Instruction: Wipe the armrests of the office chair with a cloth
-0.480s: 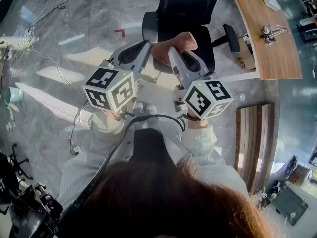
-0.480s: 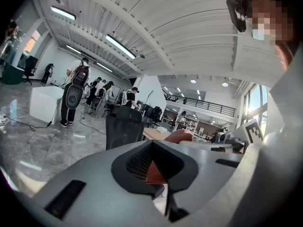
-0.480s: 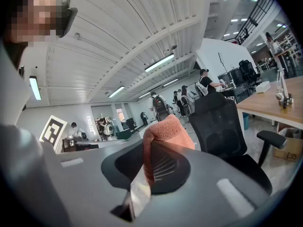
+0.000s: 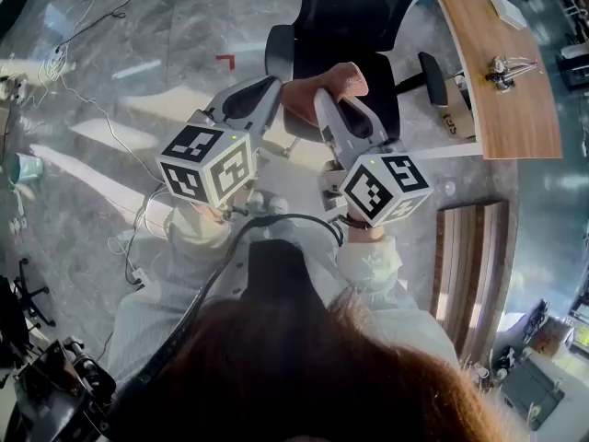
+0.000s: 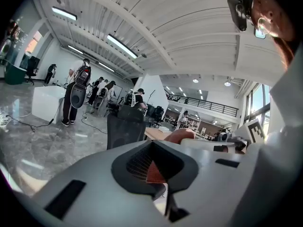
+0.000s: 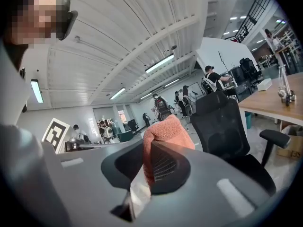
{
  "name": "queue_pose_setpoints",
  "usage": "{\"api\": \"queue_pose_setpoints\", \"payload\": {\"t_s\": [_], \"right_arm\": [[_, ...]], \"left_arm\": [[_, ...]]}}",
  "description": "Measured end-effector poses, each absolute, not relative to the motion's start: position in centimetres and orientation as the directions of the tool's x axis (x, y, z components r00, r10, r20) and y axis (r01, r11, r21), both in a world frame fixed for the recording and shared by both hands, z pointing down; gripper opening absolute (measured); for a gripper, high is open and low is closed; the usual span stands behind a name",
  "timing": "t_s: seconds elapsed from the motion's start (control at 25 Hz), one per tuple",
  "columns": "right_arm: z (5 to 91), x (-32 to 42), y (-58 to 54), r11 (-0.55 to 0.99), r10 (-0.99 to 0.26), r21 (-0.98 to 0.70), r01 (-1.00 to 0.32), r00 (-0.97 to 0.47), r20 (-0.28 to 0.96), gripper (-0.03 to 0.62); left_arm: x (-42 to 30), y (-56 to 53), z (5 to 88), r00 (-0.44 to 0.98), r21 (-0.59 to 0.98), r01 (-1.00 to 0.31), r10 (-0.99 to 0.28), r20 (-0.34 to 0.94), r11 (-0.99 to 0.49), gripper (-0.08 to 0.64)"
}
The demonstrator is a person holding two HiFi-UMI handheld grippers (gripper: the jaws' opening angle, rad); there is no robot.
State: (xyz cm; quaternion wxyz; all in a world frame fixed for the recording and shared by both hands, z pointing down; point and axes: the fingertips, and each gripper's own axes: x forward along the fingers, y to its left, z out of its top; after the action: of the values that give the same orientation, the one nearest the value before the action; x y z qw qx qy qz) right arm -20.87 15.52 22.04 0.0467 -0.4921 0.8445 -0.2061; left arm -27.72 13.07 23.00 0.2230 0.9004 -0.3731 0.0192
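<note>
Left gripper (image 5: 160, 182) and right gripper (image 6: 141, 179), each clenched on one end of the salmon cloth (image 4: 324, 83), which bridges the gap between their tips. Just beyond the tips stands the office chair (image 4: 350, 17): one armrest (image 4: 278, 52) ahead of the left gripper, the other armrest (image 4: 430, 70) off to the right gripper's right.

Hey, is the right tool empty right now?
No, the right gripper view shows the right tool shut on the pink cloth, which sticks up between its jaws.
</note>
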Motion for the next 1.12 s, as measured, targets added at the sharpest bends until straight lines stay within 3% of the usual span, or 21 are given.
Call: {"api": "queue_pose_setpoints", "payload": {"t_s": [0.52, 0.84, 1.12], "right_arm": [[25.2, -18.1, 9.5, 0.411, -0.834, -0.471, -0.780, -0.531, 0.151, 0.025], [29.0, -20.6, -1.4, 0.359, -0.827, -0.516, -0.778, -0.521, 0.212, 0.025], [35.8, -21.5, -13.0, 0.222, -0.828, -0.570, -0.791, -0.462, 0.318, 0.025]], "left_arm": [[-29.0, 7.8, 26.7, 0.642, 0.426, -0.746, -0.722, 0.257, -0.512, 0.003], [-32.4, -2.2, 29.2, 0.640, 0.450, -0.746, -0.716, 0.280, -0.491, 0.003], [-33.7, -11.4, 32.4, 0.678, 0.474, -0.719, -0.661, 0.322, -0.508, 0.003]]}}
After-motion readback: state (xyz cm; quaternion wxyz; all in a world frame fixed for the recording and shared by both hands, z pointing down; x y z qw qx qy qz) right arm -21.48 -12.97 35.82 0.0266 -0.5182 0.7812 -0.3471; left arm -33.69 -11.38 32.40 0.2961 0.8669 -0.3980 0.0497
